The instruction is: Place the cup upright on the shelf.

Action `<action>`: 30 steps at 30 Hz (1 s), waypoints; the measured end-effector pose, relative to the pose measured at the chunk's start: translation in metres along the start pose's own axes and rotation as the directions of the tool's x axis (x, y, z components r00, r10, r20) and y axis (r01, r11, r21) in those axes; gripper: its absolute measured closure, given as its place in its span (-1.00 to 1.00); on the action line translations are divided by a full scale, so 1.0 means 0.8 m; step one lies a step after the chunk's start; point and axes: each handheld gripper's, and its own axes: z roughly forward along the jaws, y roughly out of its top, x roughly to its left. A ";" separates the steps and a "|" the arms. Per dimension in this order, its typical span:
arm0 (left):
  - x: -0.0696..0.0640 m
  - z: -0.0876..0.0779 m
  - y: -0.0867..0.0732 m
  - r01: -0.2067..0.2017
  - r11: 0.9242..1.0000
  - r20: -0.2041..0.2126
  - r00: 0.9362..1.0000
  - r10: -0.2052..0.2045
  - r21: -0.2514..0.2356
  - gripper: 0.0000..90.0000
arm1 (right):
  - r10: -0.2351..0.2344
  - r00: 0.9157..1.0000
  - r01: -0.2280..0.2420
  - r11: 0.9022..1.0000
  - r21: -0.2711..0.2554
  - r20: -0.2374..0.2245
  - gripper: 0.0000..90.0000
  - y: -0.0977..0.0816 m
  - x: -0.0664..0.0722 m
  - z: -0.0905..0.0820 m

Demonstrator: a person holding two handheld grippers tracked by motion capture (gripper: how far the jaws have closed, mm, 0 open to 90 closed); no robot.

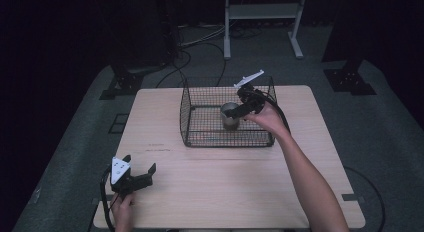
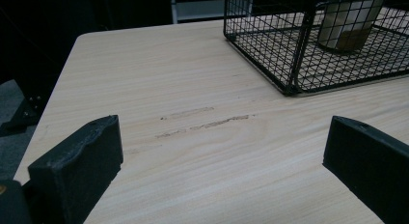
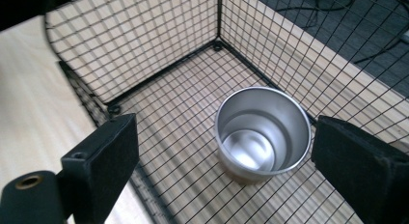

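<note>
A steel cup (image 1: 230, 115) stands upright on the floor of a black wire basket (image 1: 200, 119) set toward the far side of a pale wooden table (image 1: 225, 192), right of the basket's middle. The right gripper (image 1: 245, 108), held in a person's right hand (image 1: 267, 118), hangs over the basket's right part and slants down toward the cup, its grey three-cornered plate raised above the far rim. In the right gripper view the cup (image 3: 263, 132) lies below and between the two black jaws, which stand wider than its mouth; neither pad touches it, and its polished inside is bare. The left gripper (image 1: 141, 172) rests at the near left of the table in the person's left hand (image 1: 122, 204), well apart from the basket. In the left gripper view its jaws are spread wide with nothing but bare wood between them, and the basket (image 2: 299, 64) with the cup (image 2: 349, 21) shows farther off at upper right.
</note>
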 end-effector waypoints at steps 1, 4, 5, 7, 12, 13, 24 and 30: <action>0.000 0.000 0.000 -0.002 1.000 0.004 1.000 0.002 -0.001 -1.00 | -0.003 1.000 0.002 1.000 -0.007 -0.006 -0.80 -0.002 0.001 -0.004; -0.001 -0.001 0.000 -0.011 1.000 0.022 1.000 0.011 -0.009 -1.00 | -0.005 1.000 0.005 1.000 -0.022 -0.019 -0.80 -0.012 0.003 -0.017; -0.002 -0.001 0.000 -0.018 1.000 0.021 1.000 0.018 -0.008 -1.00 | -0.007 1.000 0.006 1.000 -0.024 -0.019 -0.80 -0.014 0.004 -0.020; -0.003 -0.001 -0.001 -0.022 1.000 0.020 1.000 0.022 -0.008 -1.00 | -0.023 1.000 0.023 1.000 -0.017 -0.018 -0.80 -0.026 0.006 -0.028; -0.002 0.000 0.000 -0.015 1.000 0.021 1.000 0.015 -0.008 -1.00 | -0.034 0.999 0.033 0.999 -0.011 -0.029 -0.80 -0.041 0.009 -0.037; -0.002 0.000 0.000 -0.016 1.000 0.021 1.000 0.016 -0.008 -1.00 | -0.039 0.999 0.038 0.999 -0.014 -0.031 -0.80 -0.045 0.010 -0.038; -0.003 0.000 -0.001 -0.021 1.000 0.019 1.000 0.021 -0.008 -1.00 | -0.042 0.997 0.041 0.999 -0.015 -0.064 -0.80 -0.070 0.018 -0.049; -0.003 0.000 -0.001 -0.022 1.000 0.019 1.000 0.022 -0.007 -1.00 | -0.051 0.996 0.049 0.998 -0.027 -0.075 -0.80 -0.079 0.024 -0.053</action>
